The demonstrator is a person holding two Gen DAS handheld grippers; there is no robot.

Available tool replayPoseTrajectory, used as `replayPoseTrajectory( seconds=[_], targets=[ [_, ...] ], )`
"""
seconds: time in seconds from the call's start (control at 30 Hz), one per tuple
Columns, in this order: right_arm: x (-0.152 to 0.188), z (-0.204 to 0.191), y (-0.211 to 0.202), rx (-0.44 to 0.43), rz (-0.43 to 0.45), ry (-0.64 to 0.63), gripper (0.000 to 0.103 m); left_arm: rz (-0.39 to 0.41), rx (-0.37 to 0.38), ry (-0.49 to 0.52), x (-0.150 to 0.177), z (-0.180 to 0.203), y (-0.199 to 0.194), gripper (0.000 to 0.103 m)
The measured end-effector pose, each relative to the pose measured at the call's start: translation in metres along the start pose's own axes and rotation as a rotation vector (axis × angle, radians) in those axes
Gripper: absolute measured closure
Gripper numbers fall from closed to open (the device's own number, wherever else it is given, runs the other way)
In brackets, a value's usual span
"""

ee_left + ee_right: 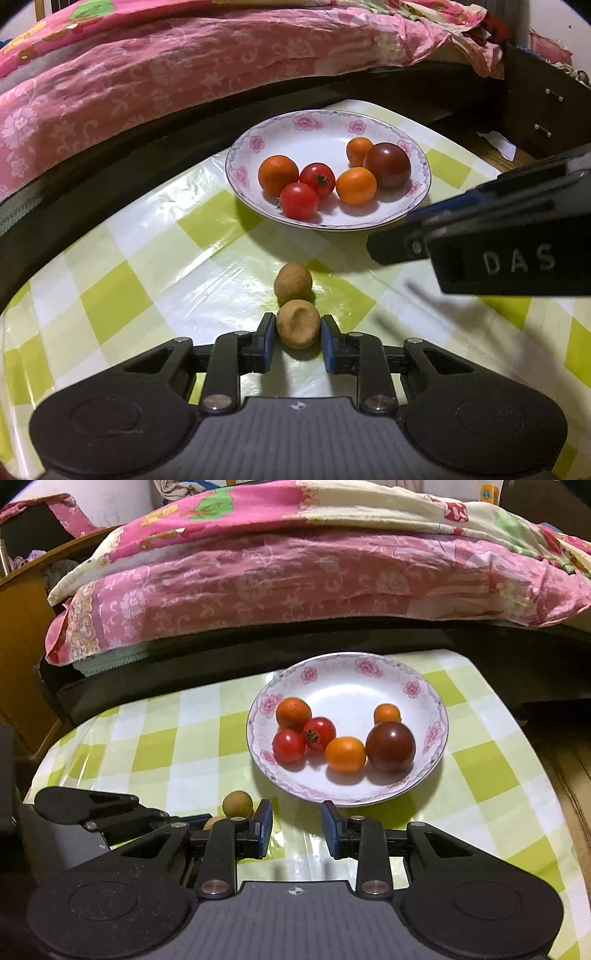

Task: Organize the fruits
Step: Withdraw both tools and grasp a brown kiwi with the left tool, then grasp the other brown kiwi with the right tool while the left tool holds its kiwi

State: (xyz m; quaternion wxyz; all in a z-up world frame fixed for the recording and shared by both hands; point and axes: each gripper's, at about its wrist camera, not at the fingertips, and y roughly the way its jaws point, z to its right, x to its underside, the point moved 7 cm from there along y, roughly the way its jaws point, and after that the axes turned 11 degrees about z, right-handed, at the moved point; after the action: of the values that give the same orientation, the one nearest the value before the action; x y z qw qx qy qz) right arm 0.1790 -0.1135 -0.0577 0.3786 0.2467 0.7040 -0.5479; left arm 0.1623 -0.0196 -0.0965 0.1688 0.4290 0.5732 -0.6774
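A white flowered plate [295,125] [343,672] holds several small fruits: red tomatoes [300,200], orange fruits [356,185] and a dark purple one [388,165] [390,746]. Two brown longans lie on the checked cloth in front of it. My left gripper [298,328] has its pads around the near longan [297,324], touching or almost touching it. The far longan [293,283] [238,804] sits just beyond. My right gripper [297,825] is open and empty, near the plate's front edge; its body shows in the left wrist view [498,236].
The table has a green and white checked plastic cloth [147,266] [177,738]. A bed with pink flowered bedding [184,74] [295,576] and a dark frame runs along the far side. A dark drawer unit [546,110] stands at the right.
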Motion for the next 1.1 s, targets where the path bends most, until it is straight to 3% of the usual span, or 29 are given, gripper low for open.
replayPoseTrajectory(
  seconds=[0.53,0.77,1.1],
  targets=[
    [0.011,-0.036,0.031,-0.129,-0.019,-0.041,0.076,-0.012,-0.028,-0.010,0.018,-0.038,-0.027,0.069],
    [0.010,-0.039,0.050,-0.096,-0.006,-0.052,0.072,-0.002,-0.016,-0.008,0.023,-0.041,-0.026,0.069],
    [0.013,-0.031,0.053,-0.041,-0.025,-0.078,0.082,0.007,0.007,-0.023,0.022,-0.039,-0.027,0.069]
  ],
)
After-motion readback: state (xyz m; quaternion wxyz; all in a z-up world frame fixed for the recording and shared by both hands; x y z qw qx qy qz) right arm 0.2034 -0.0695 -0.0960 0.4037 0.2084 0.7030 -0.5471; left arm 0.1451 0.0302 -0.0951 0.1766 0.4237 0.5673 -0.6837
